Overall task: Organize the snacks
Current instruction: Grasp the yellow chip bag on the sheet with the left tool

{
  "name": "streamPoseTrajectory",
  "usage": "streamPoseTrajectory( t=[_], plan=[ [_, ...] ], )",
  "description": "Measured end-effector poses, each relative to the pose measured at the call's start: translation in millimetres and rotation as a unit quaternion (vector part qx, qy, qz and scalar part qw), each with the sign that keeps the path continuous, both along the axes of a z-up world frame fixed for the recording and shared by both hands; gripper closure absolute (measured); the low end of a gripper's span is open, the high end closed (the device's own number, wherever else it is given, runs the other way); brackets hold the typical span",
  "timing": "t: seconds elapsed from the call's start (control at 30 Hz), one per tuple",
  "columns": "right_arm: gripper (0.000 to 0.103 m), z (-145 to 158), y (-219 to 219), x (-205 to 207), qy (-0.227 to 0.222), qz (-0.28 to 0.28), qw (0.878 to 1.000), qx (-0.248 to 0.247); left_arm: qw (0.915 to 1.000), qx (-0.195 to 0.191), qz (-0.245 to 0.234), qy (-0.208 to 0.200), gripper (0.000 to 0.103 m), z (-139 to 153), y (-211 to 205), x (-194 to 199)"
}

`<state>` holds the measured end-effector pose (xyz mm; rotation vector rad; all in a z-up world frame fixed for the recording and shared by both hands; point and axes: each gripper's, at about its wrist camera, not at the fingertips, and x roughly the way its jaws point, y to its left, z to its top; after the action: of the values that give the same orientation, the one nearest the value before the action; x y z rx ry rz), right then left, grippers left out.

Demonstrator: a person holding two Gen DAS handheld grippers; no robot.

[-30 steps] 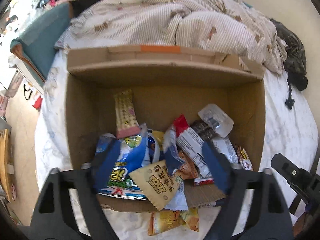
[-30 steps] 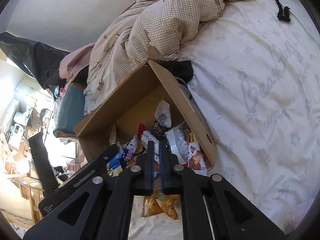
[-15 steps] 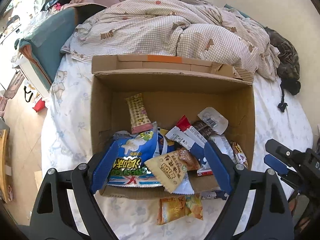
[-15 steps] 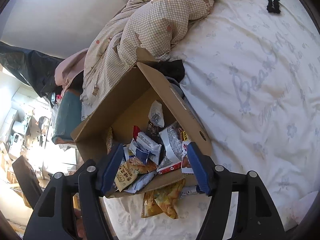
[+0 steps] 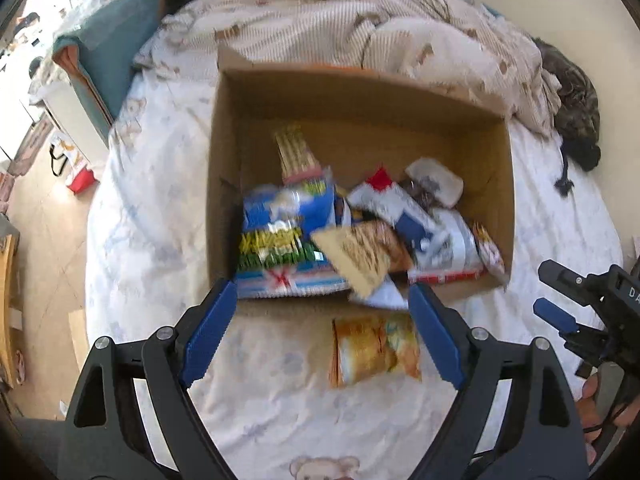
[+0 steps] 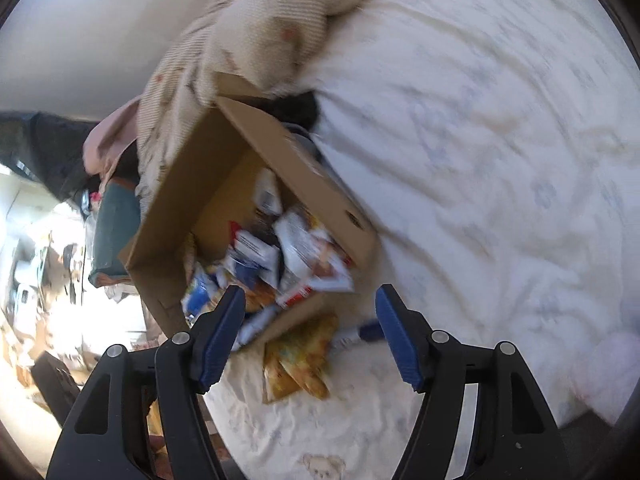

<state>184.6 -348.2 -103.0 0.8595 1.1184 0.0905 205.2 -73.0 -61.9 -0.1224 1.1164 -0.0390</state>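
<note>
Left gripper [image 5: 322, 332] and right gripper [image 6: 310, 334] both wide apart, empty; orange packet [image 5: 374, 350] lower centre, below box [image 5: 360, 92].

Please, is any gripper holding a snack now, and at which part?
Nothing is held. The left gripper and right gripper both have open jaws, empty, above the orange snack bag on the bed.
</note>
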Motion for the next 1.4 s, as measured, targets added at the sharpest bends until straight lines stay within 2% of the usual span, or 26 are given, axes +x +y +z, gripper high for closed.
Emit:
streamPoseTrajectory(
  t=[0.07, 0.2, 0.3, 0.37, 0.5, 0.67, 0.73, 0.8, 0.83, 0.9, 1.0, 1.17, 1.4],
  plan=[
    [0.033, -6, -8, -11, 0.015, -0.012, 1.000, 0.019, 0.9999, -0.001, -0.009, 0.014, 0.017, -7, -6, -5],
    [0.033, -8, -21, -21, 0.018, -0.015, 1.000, 0.021, 0.9986, -0.002, -0.023, 0.047, 0.017, -29, -26, -14],
    [0.033, -11, -34, -28, 0.023, -0.027, 0.999, 0.023, 0.9945, -0.012, -0.028, 0.100, 0.017, -56, -42, -13],
    [0.033, -16, -41, -31, 0.030, -0.037, 0.998, 0.033, 0.9922, -0.014, -0.011, 0.124, 0.017, -80, -51, -11],
    [0.033, -23, -47, -35, 0.042, -0.049, 0.997, 0.049, 0.9894, -0.021, 0.023, 0.142, 0.016, -112, -60, -6],
    [0.033, -22, -44, -33, 0.037, -0.042, 0.997, 0.043, 0.9857, -0.005, 0.009, 0.168, 0.015, -136, -74, 2],
    [0.033, -23, -43, -31, 0.039, -0.041, 0.997, 0.044, 0.9864, -0.002, 0.005, 0.164, 0.016, -136, -78, 2],
    [0.033, -23, -40, -30, 0.041, -0.038, 0.997, 0.044, 0.9890, -0.001, -0.006, 0.148, 0.031, -130, -80, -1],
    [0.033, -23, -39, -29, 0.041, -0.037, 0.998, 0.043, 0.9890, -0.001, -0.015, 0.147, 0.035, -128, -82, -4],
    [0.033, -23, -37, -27, 0.040, -0.034, 0.998, 0.040, 0.9884, -0.001, -0.024, 0.150, 0.049, -126, -82, -9],
    [0.033, -22, -34, -25, 0.039, -0.031, 0.998, 0.033, 0.9889, -0.004, -0.032, 0.145, 0.055, -116, -79, -22],
    [0.033, -24, -28, -25, 0.044, -0.023, 0.999, 0.019, 0.9900, -0.009, -0.051, 0.131, 0.056, -93, -66, -41],
    [0.033, -27, -29, -30, 0.052, -0.025, 0.998, -0.003, 0.9923, 0.000, -0.077, 0.097, 0.056, -46, -34, -71]
  ],
)
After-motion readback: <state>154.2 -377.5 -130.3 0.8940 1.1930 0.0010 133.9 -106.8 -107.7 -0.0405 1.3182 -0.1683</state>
